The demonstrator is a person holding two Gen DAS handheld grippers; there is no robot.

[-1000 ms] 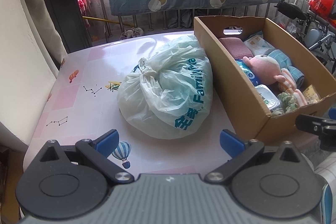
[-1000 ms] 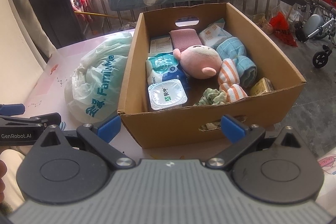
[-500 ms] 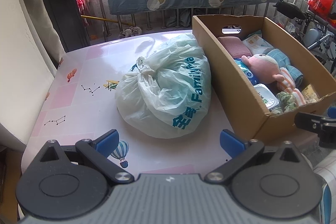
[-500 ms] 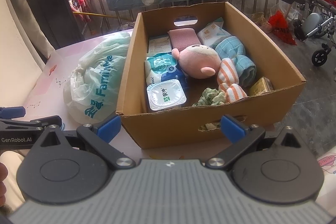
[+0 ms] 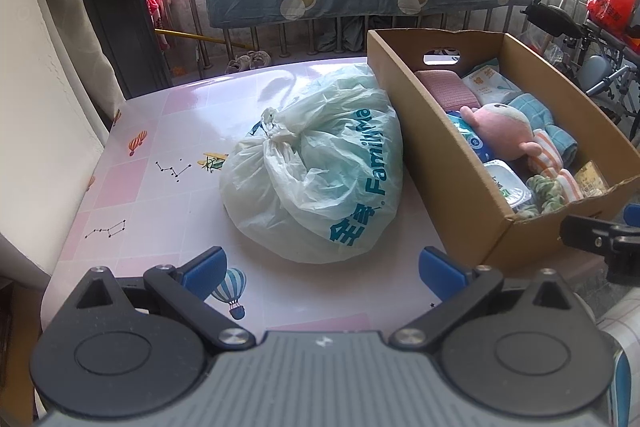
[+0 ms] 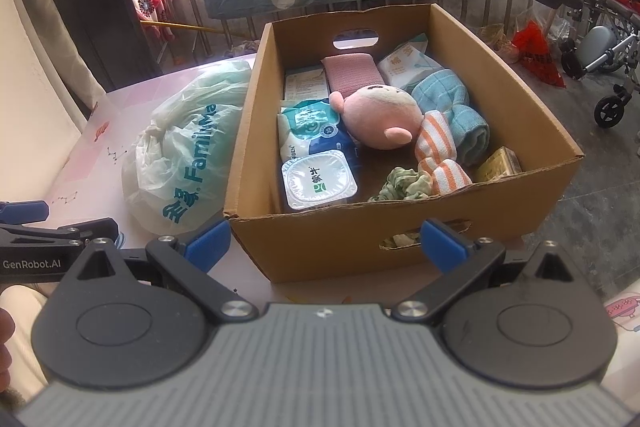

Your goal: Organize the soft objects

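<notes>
Cardboard box [image 6: 352, 239] sitting on table [image 5: 160, 195] beside knotted plastic bag [image 5: 320, 179] | left gripper [image 5: 322, 269] fingers gaping wide, holding nothing | right gripper [image 6: 326, 243] fingers likewise spreading empty

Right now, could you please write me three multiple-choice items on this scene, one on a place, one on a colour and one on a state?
1. Where does the tied plastic bag lie?
A. inside the cardboard box
B. on the table, beside the cardboard box
C. on the floor

2. What colour is the plush toy's head?
A. pink
B. yellow
C. black

3. How do the left gripper and the right gripper stand?
A. both shut on cloth
B. one holds the bag
C. both open, holding nothing

Key: 1 B, the bag rests on the tabletop against the box wall; 2 A, its head is plainly pink; 3 C, the fingers stand apart with nothing between.
</notes>
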